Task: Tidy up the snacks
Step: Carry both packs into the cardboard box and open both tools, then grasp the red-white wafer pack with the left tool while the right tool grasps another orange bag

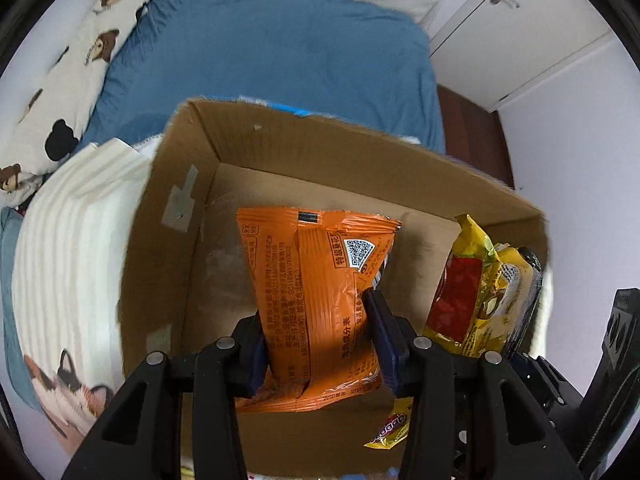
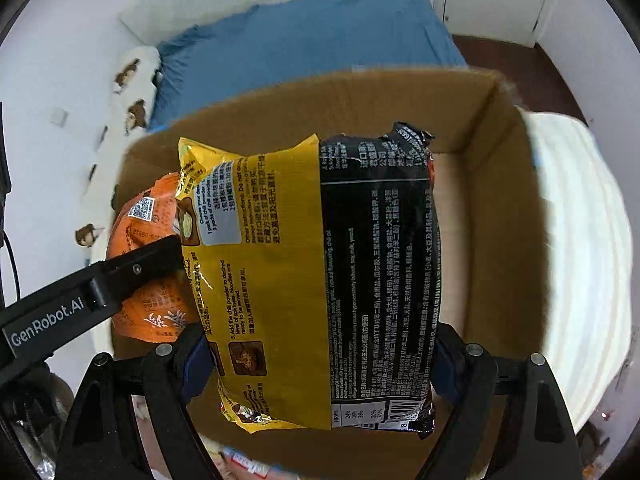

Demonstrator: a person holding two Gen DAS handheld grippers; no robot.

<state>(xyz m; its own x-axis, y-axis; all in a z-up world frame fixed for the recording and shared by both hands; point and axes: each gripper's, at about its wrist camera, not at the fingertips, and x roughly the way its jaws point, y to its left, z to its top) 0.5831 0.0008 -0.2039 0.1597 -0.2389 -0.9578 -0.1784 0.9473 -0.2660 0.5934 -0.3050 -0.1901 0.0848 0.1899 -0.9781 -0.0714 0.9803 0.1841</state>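
Observation:
My left gripper [image 1: 316, 320] is shut on an orange snack packet [image 1: 316, 272], which hangs over the open cardboard box [image 1: 280, 140]. To its right, a yellow and black noodle pack [image 1: 480, 296] hangs over the same box. In the right wrist view my right gripper [image 2: 320, 340] is shut on that noodle pack [image 2: 320, 272], its pads pressing both side edges above the box [image 2: 488, 152]. The left gripper [image 2: 136, 268] and the orange packet [image 2: 152, 312] show at the left there. A small yellow packet [image 1: 390, 430] lies on the box floor.
The box stands on a bed with a blue sheet [image 1: 280, 48]. A white ribbed blanket with a cat print [image 1: 76, 248] lies against the box's left side, with a bear-print pillow [image 1: 80, 60] beyond it. White cabinet doors [image 1: 520, 32] and dark floor [image 1: 476, 128] are at the right.

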